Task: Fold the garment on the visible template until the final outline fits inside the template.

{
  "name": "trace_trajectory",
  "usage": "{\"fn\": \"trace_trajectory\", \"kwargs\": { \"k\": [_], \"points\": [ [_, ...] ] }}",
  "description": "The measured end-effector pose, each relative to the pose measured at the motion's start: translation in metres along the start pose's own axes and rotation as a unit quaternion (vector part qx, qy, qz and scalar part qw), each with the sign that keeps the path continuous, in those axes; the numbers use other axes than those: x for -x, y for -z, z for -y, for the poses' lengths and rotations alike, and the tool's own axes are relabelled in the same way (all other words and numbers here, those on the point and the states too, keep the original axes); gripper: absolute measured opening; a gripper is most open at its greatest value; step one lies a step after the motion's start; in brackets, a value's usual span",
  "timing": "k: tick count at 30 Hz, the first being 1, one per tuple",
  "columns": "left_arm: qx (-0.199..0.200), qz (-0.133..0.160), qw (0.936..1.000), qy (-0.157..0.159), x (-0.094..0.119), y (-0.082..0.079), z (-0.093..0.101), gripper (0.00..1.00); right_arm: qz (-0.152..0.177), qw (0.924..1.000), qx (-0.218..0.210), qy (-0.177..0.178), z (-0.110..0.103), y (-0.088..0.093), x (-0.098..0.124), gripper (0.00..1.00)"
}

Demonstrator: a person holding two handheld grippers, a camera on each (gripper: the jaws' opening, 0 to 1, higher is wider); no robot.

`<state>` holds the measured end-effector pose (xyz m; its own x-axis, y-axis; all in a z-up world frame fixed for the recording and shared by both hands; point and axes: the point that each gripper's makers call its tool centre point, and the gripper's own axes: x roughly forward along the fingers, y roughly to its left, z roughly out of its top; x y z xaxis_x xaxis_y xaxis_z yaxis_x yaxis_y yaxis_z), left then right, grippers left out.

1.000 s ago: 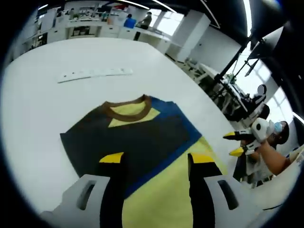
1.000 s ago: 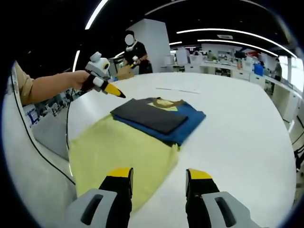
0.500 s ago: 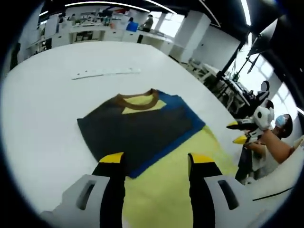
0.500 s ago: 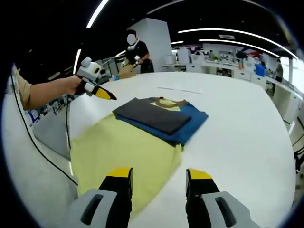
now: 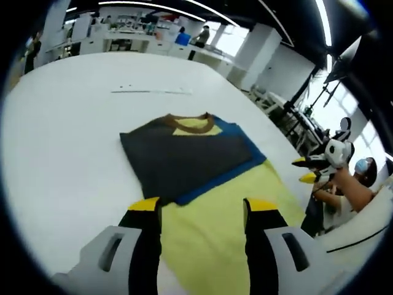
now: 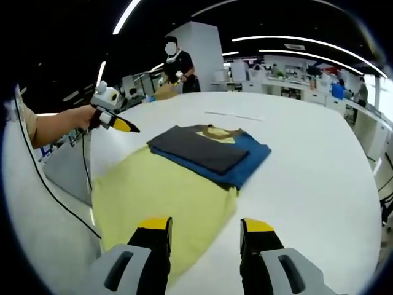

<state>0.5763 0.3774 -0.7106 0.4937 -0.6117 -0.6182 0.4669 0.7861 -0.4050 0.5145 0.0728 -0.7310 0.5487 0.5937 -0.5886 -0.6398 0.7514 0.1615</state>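
Left gripper view: folded dark grey, blue and yellow T-shirt (image 5: 187, 150) lying on the white table (image 5: 55, 141), lower yellow half spread flat nearby. Left gripper (image 5: 202, 206) and right gripper (image 6: 204, 225) held apart, empty, above the hem, seemingly poised for the next fold.

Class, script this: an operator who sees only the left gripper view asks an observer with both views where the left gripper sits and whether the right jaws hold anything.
Operator: Where is my left gripper?
Observer: The left gripper is held in the air to one side of the shirt, touching nothing.
Operator: And the right jaws?
Observer: The right gripper has its jaws open and empty, at the near edge of the yellow cloth.
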Motion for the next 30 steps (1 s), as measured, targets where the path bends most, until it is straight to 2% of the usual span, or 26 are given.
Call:
{"fn": "trace_trajectory", "kwargs": {
  "k": [8,15,30],
  "points": [
    [-0.003,0.006,1.0000,-0.002,0.005,0.015,-0.002,0.51,-0.009,1.0000,-0.004,0.000,0.000,0.007,-0.002,0.41],
    [-0.004,-0.006,1.0000,0.000,0.004,0.034,0.001,0.50,-0.013,0.9999,-0.008,0.001,-0.003,0.010,-0.001,0.41],
    [0.013,-0.018,0.9996,-0.016,0.025,0.066,-0.018,0.50,-0.025,0.9997,-0.009,0.001,-0.005,0.017,-0.002,0.41]
  ]
}}
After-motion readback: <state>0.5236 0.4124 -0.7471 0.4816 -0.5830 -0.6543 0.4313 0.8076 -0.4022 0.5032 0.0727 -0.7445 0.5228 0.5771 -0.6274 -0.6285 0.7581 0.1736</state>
